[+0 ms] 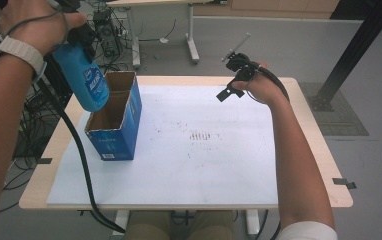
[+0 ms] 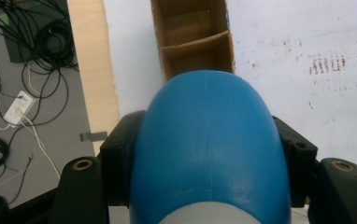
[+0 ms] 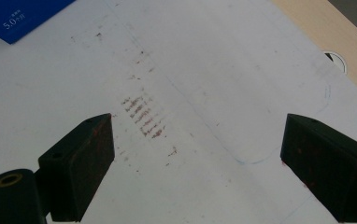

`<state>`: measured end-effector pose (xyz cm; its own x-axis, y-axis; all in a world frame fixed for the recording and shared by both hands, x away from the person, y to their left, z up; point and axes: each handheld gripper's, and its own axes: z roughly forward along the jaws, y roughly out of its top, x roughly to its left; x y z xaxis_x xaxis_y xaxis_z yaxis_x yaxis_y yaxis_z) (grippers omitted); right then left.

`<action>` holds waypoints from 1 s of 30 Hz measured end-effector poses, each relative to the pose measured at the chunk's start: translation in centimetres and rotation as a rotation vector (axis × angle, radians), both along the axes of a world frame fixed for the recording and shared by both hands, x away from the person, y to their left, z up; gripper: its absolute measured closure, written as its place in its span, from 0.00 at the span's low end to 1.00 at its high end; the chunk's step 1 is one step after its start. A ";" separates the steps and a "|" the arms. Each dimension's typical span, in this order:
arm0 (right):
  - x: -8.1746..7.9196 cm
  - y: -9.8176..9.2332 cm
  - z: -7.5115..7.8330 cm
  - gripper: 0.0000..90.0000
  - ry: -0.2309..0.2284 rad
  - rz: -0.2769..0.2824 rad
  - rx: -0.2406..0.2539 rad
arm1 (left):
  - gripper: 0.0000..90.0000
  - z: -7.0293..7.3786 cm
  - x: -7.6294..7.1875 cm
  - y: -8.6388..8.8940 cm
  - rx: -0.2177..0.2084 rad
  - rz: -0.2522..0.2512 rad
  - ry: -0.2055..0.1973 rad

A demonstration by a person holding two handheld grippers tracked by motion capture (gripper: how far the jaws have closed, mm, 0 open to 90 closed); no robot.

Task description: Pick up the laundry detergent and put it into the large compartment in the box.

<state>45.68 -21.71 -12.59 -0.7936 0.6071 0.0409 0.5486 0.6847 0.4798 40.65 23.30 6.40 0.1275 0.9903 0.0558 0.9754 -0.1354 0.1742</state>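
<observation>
A blue bottle [image 1: 88, 82] with a white label hangs base-down above the open blue cardboard box [image 1: 126, 135], held in my left gripper [image 1: 79, 37], which is shut on its upper part. In the left gripper view the bottle [image 2: 207, 149] bulges between the black jaws, with the box's divided brown interior [image 2: 193, 39] straight beyond it. My right gripper [image 1: 231, 90] hovers open over the far right of the white sheet [image 1: 199, 155]; its own view has the two black fingers [image 3: 81, 163] spread wide with nothing between them.
The box stands at the sheet's left side, top flaps open. Brown scuff marks [image 1: 201, 136] stain the sheet's middle. A black cable [image 1: 79, 150] trails from the left gripper across the table's left edge. Cables and a table leg [image 1: 193, 47] lie on the floor beyond.
</observation>
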 end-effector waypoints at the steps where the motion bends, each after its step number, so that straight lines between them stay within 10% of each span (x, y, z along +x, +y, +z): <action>1: 0.0 0.0 0.0 0.11 0.001 0.001 -0.001 | 0.42 -0.1 0.0 0.1 0.000 0.001 -0.002; 30: 0.0 -0.1 0.0 0.11 -0.003 0.001 0.005 | 0.42 -3.5 1.1 -0.1 -0.005 0.022 -0.012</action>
